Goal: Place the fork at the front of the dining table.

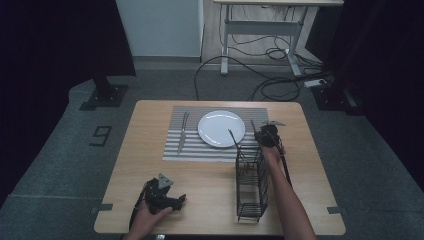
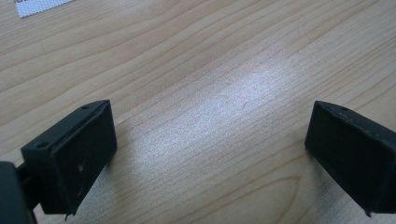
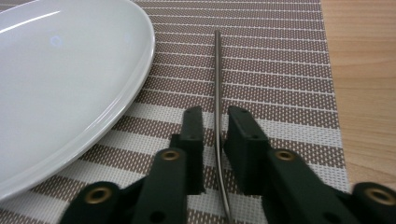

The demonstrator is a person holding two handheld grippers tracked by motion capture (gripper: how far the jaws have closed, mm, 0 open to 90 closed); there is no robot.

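you have set the thin metal piece point(image 3: 218, 93) on the mat point(image 3: 280, 60) beside the plate point(image 3: 70, 70), your right gripper point(image 3: 215, 121) jaws a little apart around it, your left gripper point(image 2: 205, 140) jaws wide with nothing between, more still in the wire basket point(image 1: 251, 185).

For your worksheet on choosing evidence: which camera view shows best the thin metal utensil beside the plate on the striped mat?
The right gripper view: the metal utensil lies close up between the right gripper jaws, beside the plate. In the high view it is a faint sliver.
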